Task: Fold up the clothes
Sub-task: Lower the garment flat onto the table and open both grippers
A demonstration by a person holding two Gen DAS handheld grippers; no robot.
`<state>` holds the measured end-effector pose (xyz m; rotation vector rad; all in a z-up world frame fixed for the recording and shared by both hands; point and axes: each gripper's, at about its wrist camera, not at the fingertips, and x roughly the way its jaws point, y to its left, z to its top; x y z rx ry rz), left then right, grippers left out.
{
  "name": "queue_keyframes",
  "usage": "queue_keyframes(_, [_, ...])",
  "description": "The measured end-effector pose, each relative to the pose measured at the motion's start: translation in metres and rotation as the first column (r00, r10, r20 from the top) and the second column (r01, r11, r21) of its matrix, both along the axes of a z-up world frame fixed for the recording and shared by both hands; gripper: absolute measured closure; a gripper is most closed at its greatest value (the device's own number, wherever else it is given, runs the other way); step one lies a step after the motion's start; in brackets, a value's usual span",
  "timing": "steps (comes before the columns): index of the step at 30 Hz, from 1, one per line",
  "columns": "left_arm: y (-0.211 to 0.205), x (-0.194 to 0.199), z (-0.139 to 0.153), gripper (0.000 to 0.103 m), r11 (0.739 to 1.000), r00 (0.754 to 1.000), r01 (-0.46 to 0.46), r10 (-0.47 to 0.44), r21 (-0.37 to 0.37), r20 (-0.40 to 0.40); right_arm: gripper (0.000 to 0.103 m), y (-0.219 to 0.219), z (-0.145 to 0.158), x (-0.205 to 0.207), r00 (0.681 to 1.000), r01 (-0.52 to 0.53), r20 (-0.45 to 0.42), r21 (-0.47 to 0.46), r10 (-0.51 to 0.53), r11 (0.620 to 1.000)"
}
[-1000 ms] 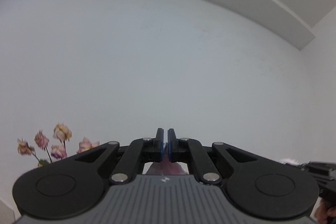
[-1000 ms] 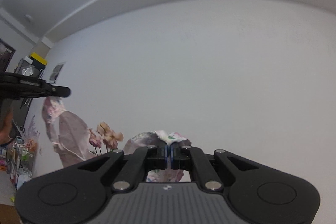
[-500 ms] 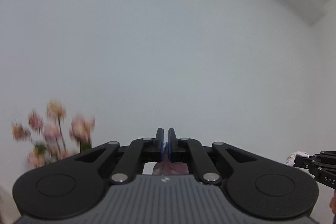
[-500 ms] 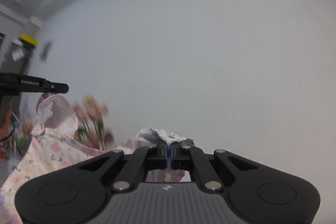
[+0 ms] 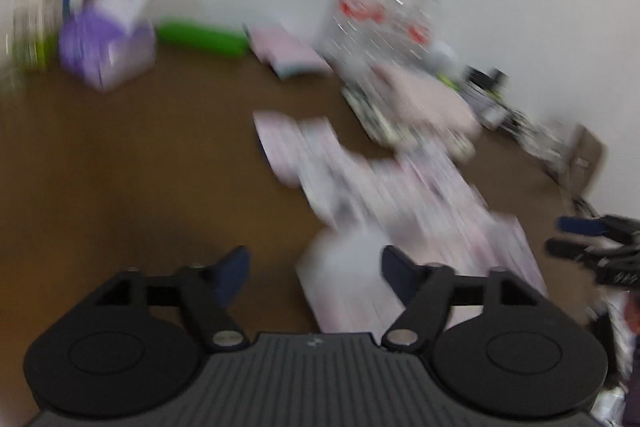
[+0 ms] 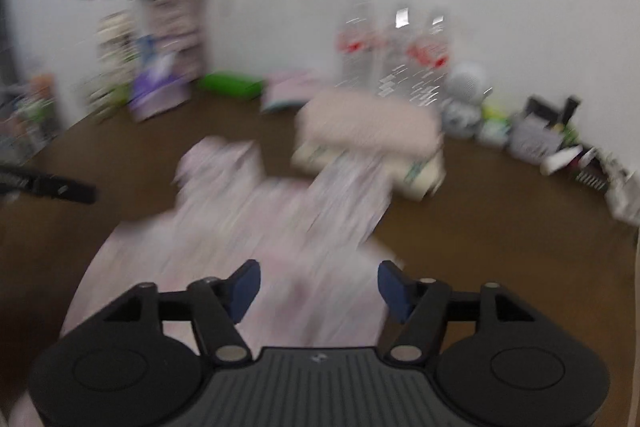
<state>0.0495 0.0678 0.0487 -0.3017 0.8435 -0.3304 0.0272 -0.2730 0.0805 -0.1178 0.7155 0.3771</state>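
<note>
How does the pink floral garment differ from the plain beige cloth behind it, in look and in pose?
The floral garment seems patterned and lies spread over the brown table. The beige cloth looks plain and compact, and rests on a pale stack, not on the table itself. Both are motion-blurred and held by neither gripper.

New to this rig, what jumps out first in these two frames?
The pale pink floral garment lies spread on the brown table, filling the middle of both views, though motion blur hides its detail. Both tongs, left and right, are wide open with nothing held, pointing down at the cloth. Behind it, a folded stack of clothes and clear water bottles stand along the white wall.
</note>
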Motion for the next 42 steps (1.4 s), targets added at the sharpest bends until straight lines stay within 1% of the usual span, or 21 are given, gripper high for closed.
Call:
queue_keyframes(4, [-0.032, -0.064, -0.023, 0.025, 0.998, 0.999, 0.013, -0.015, -0.060, -0.036, 0.036, -0.025, -0.030, -0.071, 0.996, 0.091, -0.014, 0.047, -0.091, 0.995])
queue_keyframes(7, [-0.061, -0.086, -0.030, 0.029, 0.997, 1.000, 0.023, -0.023, 0.080, 0.006, 0.037, -0.036, -0.050, -0.102, 0.982, 0.187, -0.013, 0.067, -0.186, 0.980])
queue_keyframes(8, [-0.071, -0.090, -0.030, 0.046, 0.989, 0.999, 0.024, -0.028, 0.143, 0.029, 0.037, -0.036, -0.058, -0.106, 0.978, 0.209, -0.004, 0.060, -0.209, 0.976])
queue_keyframes(9, [-0.080, -0.093, -0.030, 0.076, 0.976, 0.998, 0.028, -0.039, 0.214, 0.046, 0.037, -0.037, -0.065, -0.109, 0.973, 0.230, 0.005, 0.053, -0.231, 0.972])
queue_keyframes(10, [-0.089, -0.095, -0.030, 0.089, 0.961, 0.997, 0.036, -0.054, 0.275, 0.057, 0.037, -0.036, -0.071, -0.112, 0.966, 0.255, 0.021, 0.040, -0.256, 0.966])
queue_keyframes(12, [-0.103, -0.101, -0.035, 0.095, 0.933, 0.992, 0.047, -0.085, 0.357, 0.089, 0.039, -0.031, -0.080, -0.114, 0.957, 0.285, 0.037, 0.052, -0.287, 0.957])
queue_keyframes(13, [-0.108, -0.105, -0.038, 0.095, 0.920, 0.989, 0.045, -0.097, 0.390, 0.113, 0.057, -0.029, -0.082, -0.114, 0.955, 0.292, 0.037, 0.061, -0.294, 0.955])
queue_keyframes(14, [-0.109, -0.108, -0.040, 0.096, 0.904, 0.986, 0.037, -0.101, 0.425, 0.129, 0.086, -0.024, -0.081, -0.115, 0.962, 0.268, 0.028, 0.073, -0.271, 0.961])
queue_keyframes(15, [-0.107, -0.111, -0.042, 0.098, 0.886, 0.985, 0.026, -0.103, 0.463, 0.142, 0.098, -0.020, -0.081, -0.116, 0.969, 0.244, 0.018, 0.084, -0.247, 0.966])
queue_keyframes(18, [-0.077, -0.106, -0.042, 0.099, 0.824, 0.989, -0.043, -0.044, 0.565, 0.141, 0.100, -0.017, -0.077, -0.124, 0.969, 0.244, 0.018, 0.067, -0.246, 0.967])
queue_keyframes(20, [-0.041, -0.097, -0.038, 0.099, 0.839, 0.993, -0.094, 0.038, 0.536, 0.114, 0.100, -0.016, -0.075, -0.130, 0.969, 0.245, 0.018, 0.055, -0.246, 0.968])
queue_keyframes(22, [-0.011, -0.099, -0.032, 0.097, 0.881, 0.994, -0.109, 0.083, 0.461, 0.075, 0.100, -0.018, -0.074, -0.135, 0.964, 0.263, 0.017, 0.030, -0.264, 0.964])
queue_keyframes(24, [0.012, -0.105, -0.025, 0.091, 0.910, 0.992, -0.124, 0.112, 0.397, 0.054, 0.092, -0.023, -0.068, -0.142, 0.968, 0.250, 0.021, 0.040, -0.251, 0.967])
queue_keyframes(25, [0.010, -0.114, -0.020, 0.086, 0.911, 0.992, -0.126, 0.103, 0.393, 0.078, 0.083, -0.025, -0.063, -0.148, 0.968, 0.244, 0.037, 0.055, -0.247, 0.968])
queue_keyframes(27, [0.001, -0.127, -0.012, 0.055, 0.904, 0.986, -0.138, 0.086, 0.404, 0.143, 0.062, -0.028, -0.052, -0.157, 0.966, 0.235, 0.088, 0.084, -0.242, 0.968])
queue_keyframes(29, [-0.010, -0.131, -0.010, 0.043, 0.918, 0.979, -0.133, 0.064, 0.374, 0.193, 0.051, -0.025, -0.048, -0.153, 0.965, 0.216, 0.133, 0.093, -0.227, 0.972])
queue_keyframes(31, [-0.024, -0.121, -0.019, 0.043, 0.919, 0.984, -0.099, 0.034, 0.380, 0.175, 0.057, -0.020, -0.057, -0.137, 0.969, 0.215, 0.108, 0.085, -0.224, 0.973])
queue_keyframes(34, [-0.027, -0.113, -0.033, 0.061, 0.922, 0.991, -0.087, 0.042, 0.377, 0.125, 0.101, -0.013, -0.072, -0.115, 0.963, 0.259, 0.062, 0.065, -0.263, 0.964])
queue_keyframes(38, [-0.014, -0.122, -0.039, 0.061, 0.933, 0.991, -0.104, 0.066, 0.346, 0.119, 0.100, -0.019, -0.074, -0.118, 0.947, 0.319, 0.041, 0.016, -0.320, 0.947])
queue_keyframes(40, [-0.001, -0.123, -0.022, 0.061, 0.962, 0.997, -0.054, 0.038, 0.269, 0.067, 0.095, -0.026, -0.066, -0.115, 0.957, 0.288, 0.018, 0.067, -0.290, 0.955])
queue_keyframes(42, [0.016, -0.116, 0.007, 0.059, 0.984, 0.994, -0.041, 0.023, 0.172, 0.103, 0.087, -0.025, -0.052, -0.104, 0.969, 0.236, 0.046, 0.094, -0.241, 0.967])
